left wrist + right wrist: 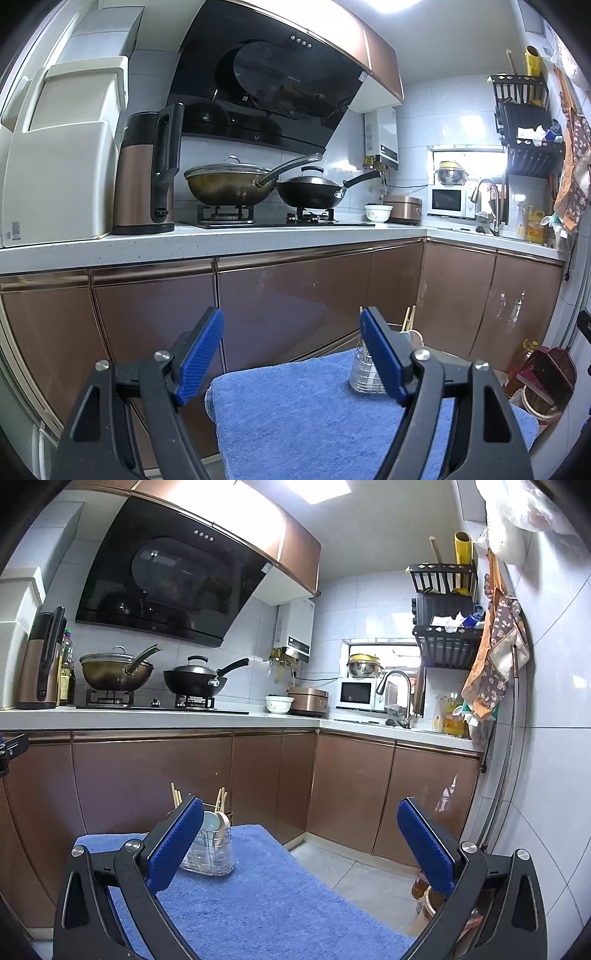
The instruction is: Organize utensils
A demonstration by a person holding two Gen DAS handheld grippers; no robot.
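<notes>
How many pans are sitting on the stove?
2. A brass-coloured wok with a glass lid sits on the left burner, and a black wok with a black lid sits on the right burner. No others show on the stove.

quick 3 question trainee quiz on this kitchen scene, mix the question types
1. True or false: the left hand-held gripper is shut on a spoon.
2. What does the utensil holder stand on? A) white countertop B) blue towel C) stove
3. Fill in: the wok on the right burner is ____ in colour.

Key:
1. False; both it and the right hand-held gripper are open and empty.
2. B, the blue towel.
3. Black.
</notes>
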